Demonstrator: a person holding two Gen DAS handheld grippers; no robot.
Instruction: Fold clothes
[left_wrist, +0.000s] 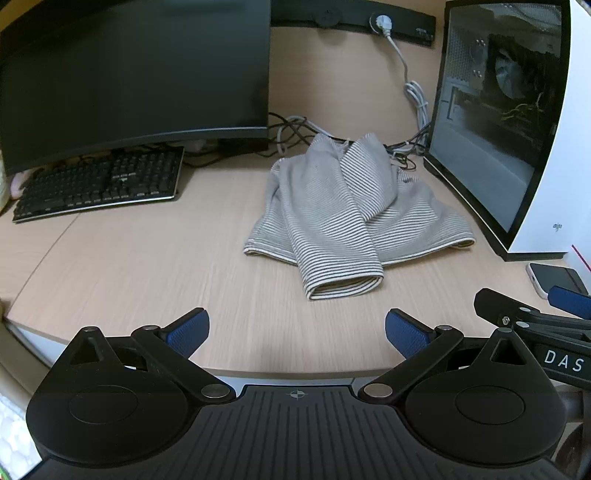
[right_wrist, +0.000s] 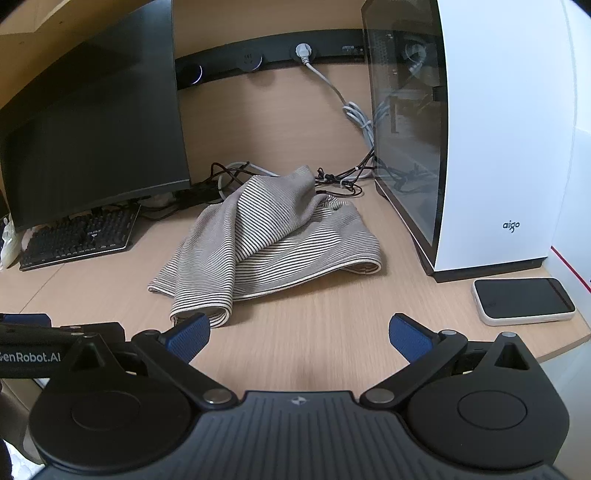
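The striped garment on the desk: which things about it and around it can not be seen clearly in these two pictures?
- Striped garment: it lies crumpled, so its own folds hide its type and full shape in both views.
- Keyboard: the monitor covers its far edge; key labels are too small.
- Phone: the left wrist view cuts it at the right edge.
- Cables: partly hidden behind the garment.
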